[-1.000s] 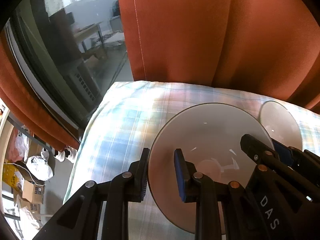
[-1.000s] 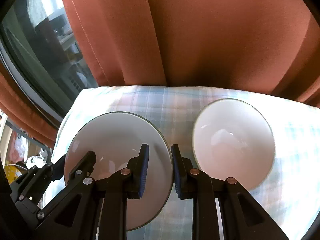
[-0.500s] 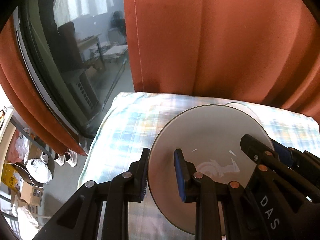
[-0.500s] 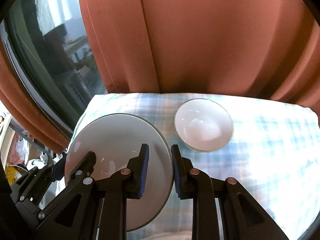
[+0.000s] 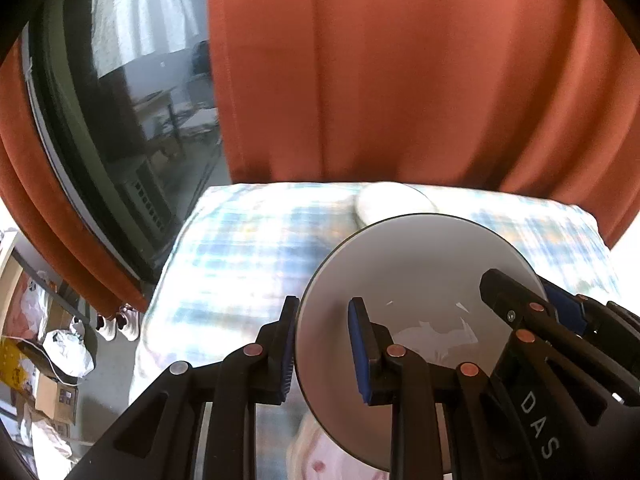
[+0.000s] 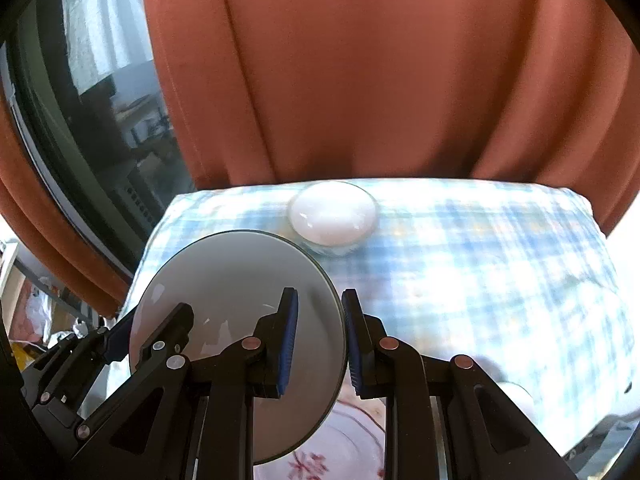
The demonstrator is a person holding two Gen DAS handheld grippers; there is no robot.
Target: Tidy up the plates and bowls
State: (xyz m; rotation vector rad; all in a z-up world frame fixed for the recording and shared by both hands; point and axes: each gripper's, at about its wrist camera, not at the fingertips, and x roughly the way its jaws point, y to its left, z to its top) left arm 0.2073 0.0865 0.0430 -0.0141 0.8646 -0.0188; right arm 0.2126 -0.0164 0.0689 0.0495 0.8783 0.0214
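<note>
A large white plate [image 5: 416, 280] is held in the air above the checked tablecloth [image 5: 248, 248]. My left gripper [image 5: 322, 344] is shut on its left rim and my right gripper [image 6: 318, 340] is shut on its right rim [image 6: 338, 344]. The plate also shows in the right wrist view [image 6: 232, 280]. A white bowl [image 6: 332, 216] stands on the cloth near the table's far edge; its rim peeks over the plate in the left wrist view [image 5: 392, 200]. A flower-patterned plate [image 6: 340, 448] lies under the held plate at the near edge.
Orange curtains [image 6: 360, 72] hang right behind the table. A dark window [image 5: 132, 112] is at the left. Boxes and bags [image 5: 60, 360] lie on the floor to the left. Another white dish [image 6: 516, 396] shows dimly at the near right.
Both grippers have lifted the white plate and drawn it back toward me. The bowl now looks smaller and farther away. A patterned plate has come into view below.
</note>
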